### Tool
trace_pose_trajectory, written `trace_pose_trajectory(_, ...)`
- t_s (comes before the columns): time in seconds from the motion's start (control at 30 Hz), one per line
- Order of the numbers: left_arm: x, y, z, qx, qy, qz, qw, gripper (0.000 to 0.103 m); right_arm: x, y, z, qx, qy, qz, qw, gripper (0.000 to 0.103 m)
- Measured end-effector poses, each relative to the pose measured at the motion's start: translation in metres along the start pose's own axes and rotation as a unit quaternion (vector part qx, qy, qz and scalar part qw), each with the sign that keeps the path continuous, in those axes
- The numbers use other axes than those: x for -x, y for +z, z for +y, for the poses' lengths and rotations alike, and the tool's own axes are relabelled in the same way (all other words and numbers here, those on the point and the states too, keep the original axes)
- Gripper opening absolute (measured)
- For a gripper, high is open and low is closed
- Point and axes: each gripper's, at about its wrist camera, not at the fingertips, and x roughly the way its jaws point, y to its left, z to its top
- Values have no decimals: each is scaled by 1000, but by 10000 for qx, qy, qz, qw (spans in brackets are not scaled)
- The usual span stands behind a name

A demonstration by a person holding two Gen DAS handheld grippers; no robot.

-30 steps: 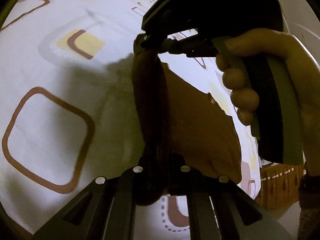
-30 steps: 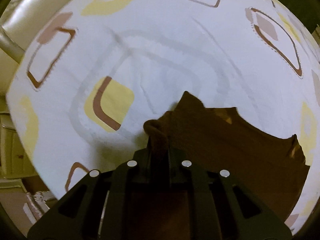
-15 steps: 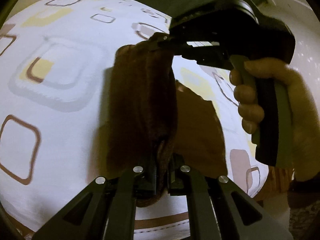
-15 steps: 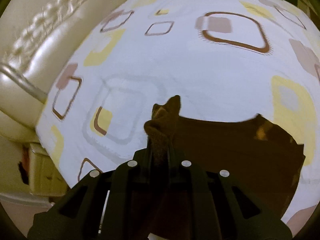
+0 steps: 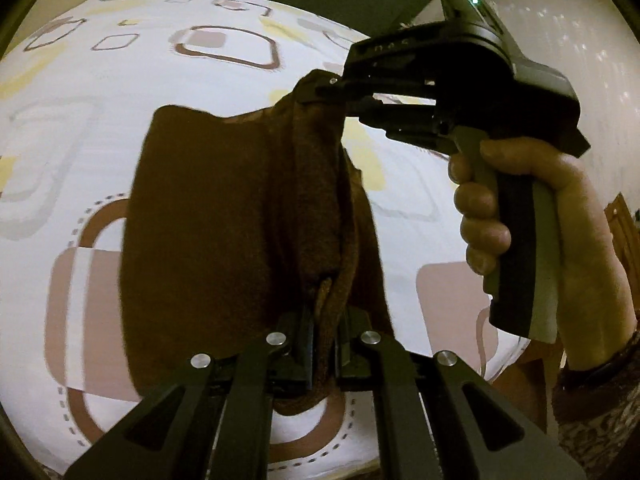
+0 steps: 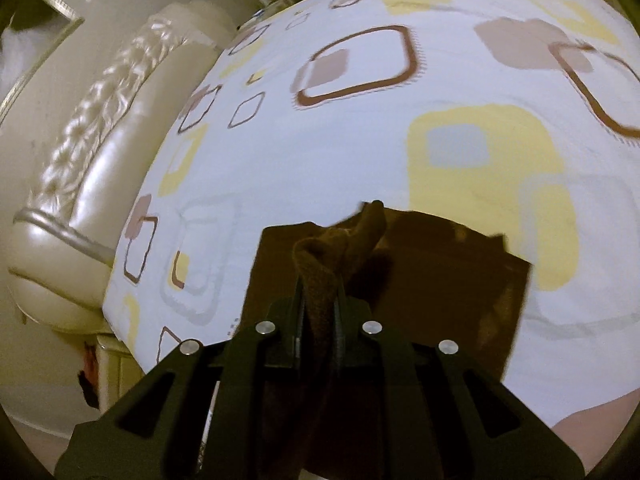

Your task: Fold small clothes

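I find the left claw (image 5: 325,344) clamped tight on a bunched edge of the brown garment (image 5: 208,232), with cloth pinched between its fingers and spilling out below them. My right claw (image 6: 319,312) is likewise closed hard on a rolled fold of the same garment (image 6: 440,280). In the left wrist view the right claw (image 5: 320,88) grips the far end of that edge, so the cloth is stretched between the two claws and hangs down from that line. The garment is lifted above the bed sheet (image 6: 320,152), white with brown and yellow rounded squares. A hand (image 5: 560,240) holds the right claw's handle. A cream padded headboard (image 6: 100,140) borders the bed in the right wrist view.
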Motion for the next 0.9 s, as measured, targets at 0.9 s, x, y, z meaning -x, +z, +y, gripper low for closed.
trace_pose_trajectory(0.9,-81,-9,-50,-168,645,385,9970,7,-10,-10,-131,-1081,655,-323,9915,7)
